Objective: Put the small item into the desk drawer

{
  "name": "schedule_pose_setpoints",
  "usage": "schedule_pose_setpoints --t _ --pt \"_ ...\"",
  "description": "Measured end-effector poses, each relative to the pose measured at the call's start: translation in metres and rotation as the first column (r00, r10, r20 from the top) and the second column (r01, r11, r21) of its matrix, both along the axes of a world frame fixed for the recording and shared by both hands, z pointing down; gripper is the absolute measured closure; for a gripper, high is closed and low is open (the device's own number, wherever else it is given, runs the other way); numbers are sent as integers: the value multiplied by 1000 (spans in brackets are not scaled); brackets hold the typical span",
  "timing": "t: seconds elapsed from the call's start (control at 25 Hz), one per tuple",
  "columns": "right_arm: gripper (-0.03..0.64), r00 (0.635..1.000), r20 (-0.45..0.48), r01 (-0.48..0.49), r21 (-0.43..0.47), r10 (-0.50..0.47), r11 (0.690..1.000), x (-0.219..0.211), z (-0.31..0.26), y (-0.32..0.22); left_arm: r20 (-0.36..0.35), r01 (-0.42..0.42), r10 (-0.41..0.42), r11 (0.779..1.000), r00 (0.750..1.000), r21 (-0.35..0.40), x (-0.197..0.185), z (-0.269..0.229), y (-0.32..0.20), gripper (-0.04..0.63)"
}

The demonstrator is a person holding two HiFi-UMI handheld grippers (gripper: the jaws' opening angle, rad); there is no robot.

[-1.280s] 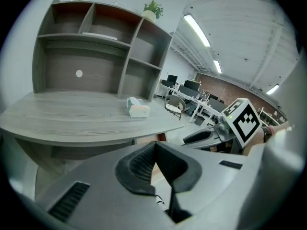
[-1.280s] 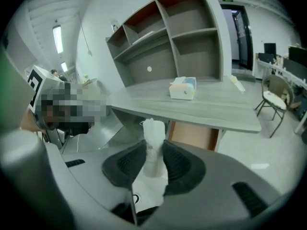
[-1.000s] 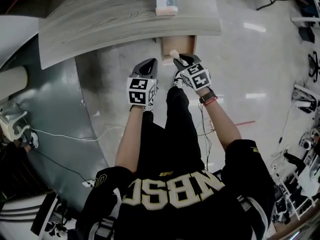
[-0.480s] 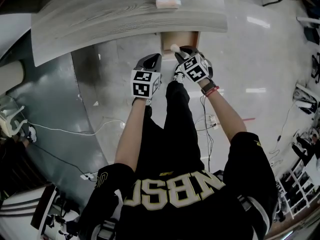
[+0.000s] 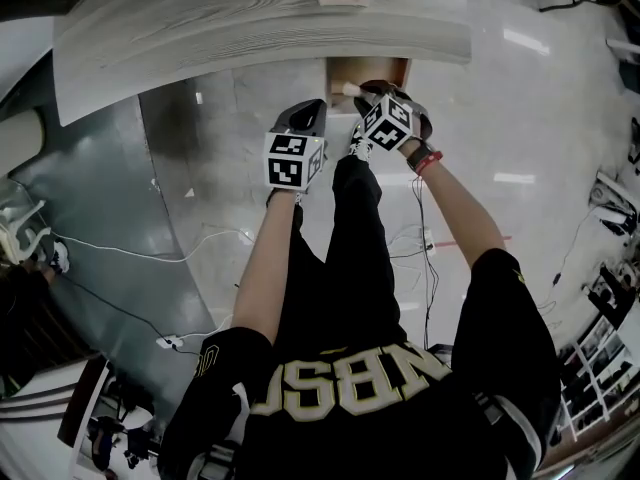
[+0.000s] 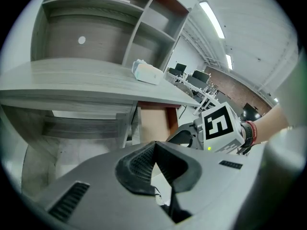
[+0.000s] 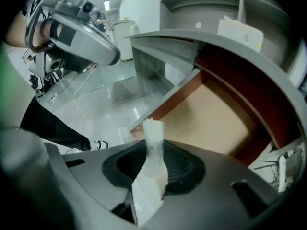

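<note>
1. Person, black jersey (image 5: 350,388) with pale lettering, both forearms stretched forward, one gripper in each hand.
2. Left gripper (image 6: 156,145): ribbed pads brought together at the tips, nothing between them. It is held over the glossy floor (image 5: 230,198), just beside the right gripper and short of the desk edge.
3. Right gripper (image 5: 365,93): jaws clamped on the small white item (image 7: 153,133), a soft, crumpled-looking piece that sticks out past the pads.
4. Small white item, location: in the right gripper, held at the front edge of the open drawer (image 7: 216,119), not lying inside it.
5. Drawer: pulled out below the desktop, reddish-brown walls, bare tan bottom.
6. Desk (image 5: 250,28): grey wood-grain top.
7. Tissue pack (image 6: 146,73): pale, lying on the desktop above the drawer.
8. Shelf unit (image 6: 96,28): grey compartments behind the desk.
</note>
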State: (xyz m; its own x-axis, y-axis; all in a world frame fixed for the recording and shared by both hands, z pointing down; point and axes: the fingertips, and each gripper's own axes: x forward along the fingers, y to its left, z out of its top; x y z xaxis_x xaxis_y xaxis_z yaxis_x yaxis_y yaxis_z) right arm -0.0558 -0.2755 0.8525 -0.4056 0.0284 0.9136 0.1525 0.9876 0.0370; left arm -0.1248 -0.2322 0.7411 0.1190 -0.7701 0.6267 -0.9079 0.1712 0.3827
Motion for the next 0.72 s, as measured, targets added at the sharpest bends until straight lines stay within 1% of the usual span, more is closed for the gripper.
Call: schedule_pose_setpoints --t 0.24,0.44,0.56,0.72 --pt "500 994 -47 97 14 -96 995 -2 28 5 -8 9 -9 1000 1000 -19 0 13 4 583" --pt "500 972 -78 224 16 -222 975 -4 48 8 14 -7 8 1000 1000 -30 0 15 8 583" --pt "500 964 -98 253 28 -249 967 -4 55 6 13 2 -1 999 1000 -32 -1 15 12 583" --pt "499 959 -121 263 33 -257 964 -4 68 6 18 6 -5 999 1000 -47 -4 22 18 583"
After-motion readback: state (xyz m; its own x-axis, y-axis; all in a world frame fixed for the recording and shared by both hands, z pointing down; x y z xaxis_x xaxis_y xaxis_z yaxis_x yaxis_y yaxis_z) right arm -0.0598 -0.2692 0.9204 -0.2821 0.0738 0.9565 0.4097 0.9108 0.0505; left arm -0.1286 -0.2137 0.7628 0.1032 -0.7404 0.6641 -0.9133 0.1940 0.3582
